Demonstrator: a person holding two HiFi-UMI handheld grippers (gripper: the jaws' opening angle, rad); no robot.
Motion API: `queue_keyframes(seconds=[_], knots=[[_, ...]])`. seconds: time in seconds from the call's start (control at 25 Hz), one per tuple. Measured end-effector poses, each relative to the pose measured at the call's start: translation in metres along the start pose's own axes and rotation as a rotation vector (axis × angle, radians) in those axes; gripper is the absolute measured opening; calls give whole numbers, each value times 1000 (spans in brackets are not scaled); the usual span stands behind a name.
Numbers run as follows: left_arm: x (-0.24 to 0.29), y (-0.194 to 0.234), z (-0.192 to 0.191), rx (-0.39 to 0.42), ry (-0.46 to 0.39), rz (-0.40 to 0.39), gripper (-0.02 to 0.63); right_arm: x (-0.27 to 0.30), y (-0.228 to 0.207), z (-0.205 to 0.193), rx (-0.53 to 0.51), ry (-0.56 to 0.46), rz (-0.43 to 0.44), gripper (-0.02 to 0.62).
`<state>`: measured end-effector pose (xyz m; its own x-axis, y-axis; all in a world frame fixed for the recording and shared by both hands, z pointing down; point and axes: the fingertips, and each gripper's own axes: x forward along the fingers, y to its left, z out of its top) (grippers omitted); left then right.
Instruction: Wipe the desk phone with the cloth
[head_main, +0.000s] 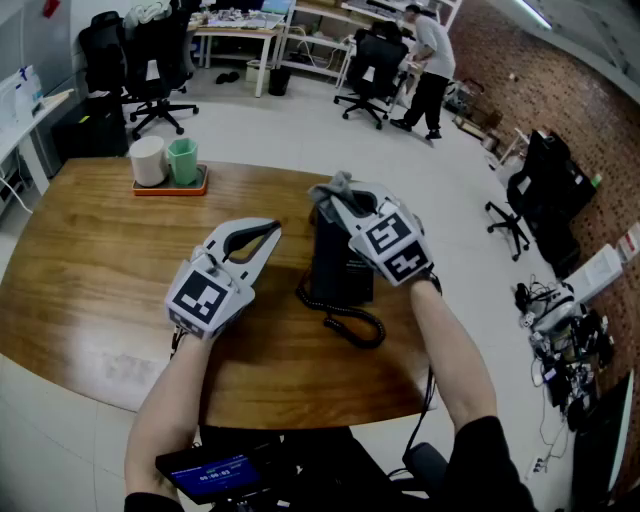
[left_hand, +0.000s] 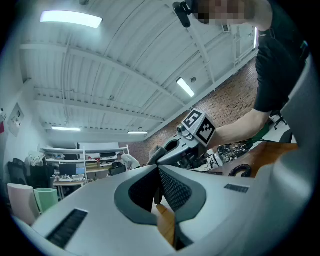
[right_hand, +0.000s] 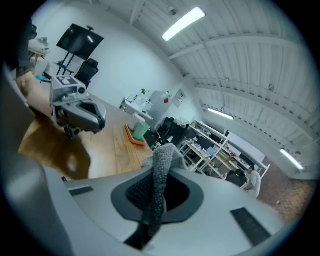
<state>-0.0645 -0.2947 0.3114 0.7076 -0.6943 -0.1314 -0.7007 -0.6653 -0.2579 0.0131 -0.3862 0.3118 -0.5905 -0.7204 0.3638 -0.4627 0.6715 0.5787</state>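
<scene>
Head view: the desk phone (head_main: 338, 268) stands mid-way along the wooden table (head_main: 90, 270), with the right gripper (head_main: 338, 205) over its far end and the left gripper (head_main: 270, 235) just beside it. Only the right gripper view shows the grey cloth (right_hand: 160, 175) pinched between that gripper's jaws. The left gripper view shows its own jaws pressed together tip to tip.

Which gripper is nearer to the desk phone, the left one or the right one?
Right. The right gripper, shut on the cloth, is over the desk phone; the left gripper is to its left, apart from it.
</scene>
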Motion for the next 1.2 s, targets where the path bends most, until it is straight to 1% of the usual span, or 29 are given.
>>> queue_keyframes(seconds=[0.16, 0.24, 0.44, 0.6, 0.68, 0.8, 0.88, 1.0, 1.04, 1.08, 1.12, 1.16, 1.2], knots=[[5, 1, 2, 16, -2, -7, 0, 14, 5, -13, -121, 102, -20, 25], [5, 2, 2, 27, -1, -12, 0, 17, 9, -16, -167, 134, -26, 25], [4, 2, -2, -8, -4, -19, 0, 22, 14, -24, -184, 173, -27, 25], [3, 6, -2, -33, -7, -11, 0, 12, 26, -25, -197, 190, 1, 25], [3, 6, -1, -40, -6, -10, 0, 2, 41, -26, -210, 197, 37, 25], [2, 5, 0, -52, -5, -17, 0, -20, 77, -32, -250, 204, 115, 25], [2, 4, 0, -55, -3, -20, 0, -36, 104, -34, -282, 197, 174, 23], [3, 3, -1, -53, 0, -25, 0, -62, 141, -43, -322, 206, 288, 23], [3, 2, -1, -52, 1, -26, 0, -69, 148, -47, -331, 216, 321, 25], [4, 2, -1, -51, 1, -27, 0, -74, 149, -47, -330, 217, 334, 25], [4, 2, -2, -50, 2, -27, 0, -75, 142, -44, -313, 205, 321, 25], [3, 3, -2, -50, 2, -27, 0, -72, 128, -37, -281, 183, 282, 25], [3, 4, -2, -52, 2, -27, 0, -67, 107, -29, -240, 158, 222, 25]])
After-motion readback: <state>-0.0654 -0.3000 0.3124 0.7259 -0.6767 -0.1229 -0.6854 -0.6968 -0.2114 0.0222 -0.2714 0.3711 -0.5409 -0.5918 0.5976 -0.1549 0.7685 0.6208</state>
